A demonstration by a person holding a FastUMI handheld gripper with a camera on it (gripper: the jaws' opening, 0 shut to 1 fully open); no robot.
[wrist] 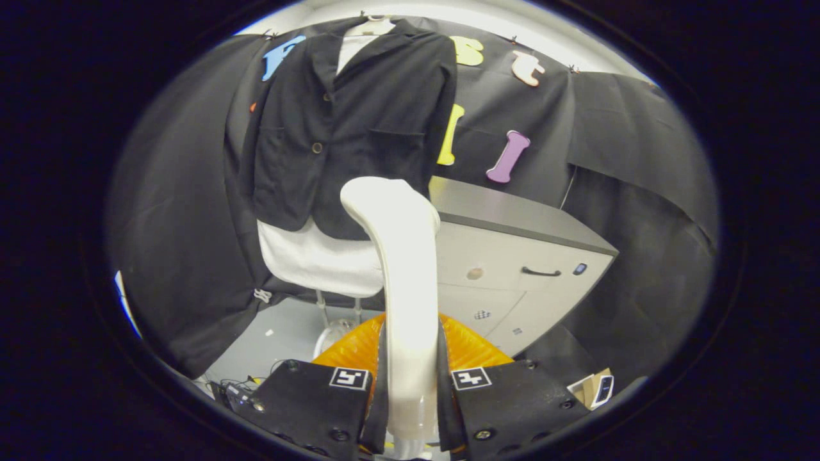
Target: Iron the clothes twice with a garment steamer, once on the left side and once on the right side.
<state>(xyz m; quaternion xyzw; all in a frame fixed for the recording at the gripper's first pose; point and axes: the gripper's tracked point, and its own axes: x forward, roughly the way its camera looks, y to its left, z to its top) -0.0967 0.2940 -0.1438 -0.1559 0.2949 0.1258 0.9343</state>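
The white garment steamer point(403, 269) is held upright between the two fingers of the tool point(410, 397), which are closed narrow against the lower part of its handle, one on each side. Its rounded head rises beyond the fingers and is seen near the lower hem of the black jacket point(346, 121), which hangs on a hanger against the booth's black wall, with a white garment point(314, 256) showing under it. Whether the head is touching the cloth cannot be told; it appears to be apart from it, on the jacket's right half as viewed.

A grey cabinet point(512, 256) stands to the right of the clothes, its top just beside the steamer's head. An orange ribbed piece point(471, 346) is seen just beyond the fingers, behind the handle.

The strokes are judged not yet under way. The smooth, tall handle could twist or slip between the fingers if the head is dragged hard over a button or pocket flap. The loosely hung jacket may swing away, so that a pass misses. A sweep to the right could knock the cabinet's edge.
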